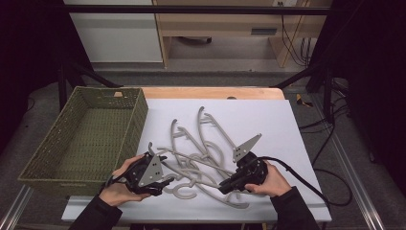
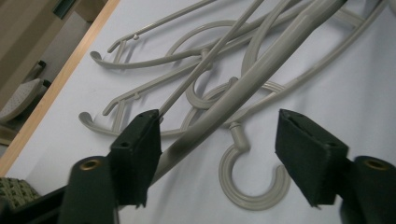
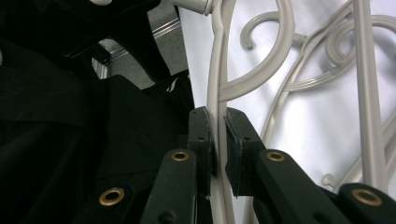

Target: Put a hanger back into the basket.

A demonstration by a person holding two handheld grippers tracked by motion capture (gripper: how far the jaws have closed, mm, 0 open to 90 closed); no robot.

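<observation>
At far left a green woven basket [image 1: 135,116] sits empty on the white table [image 1: 268,120]. Just right of it, the left gripper [image 1: 165,183] hovers with jaws apart around an arm of the tangled grey hangers [image 1: 201,158] at the table's near middle. Further right, the right gripper [image 1: 225,188] is clamped on one hanger's arm. Likely step: separating a hanger; next, lift it free toward the basket.
</observation>
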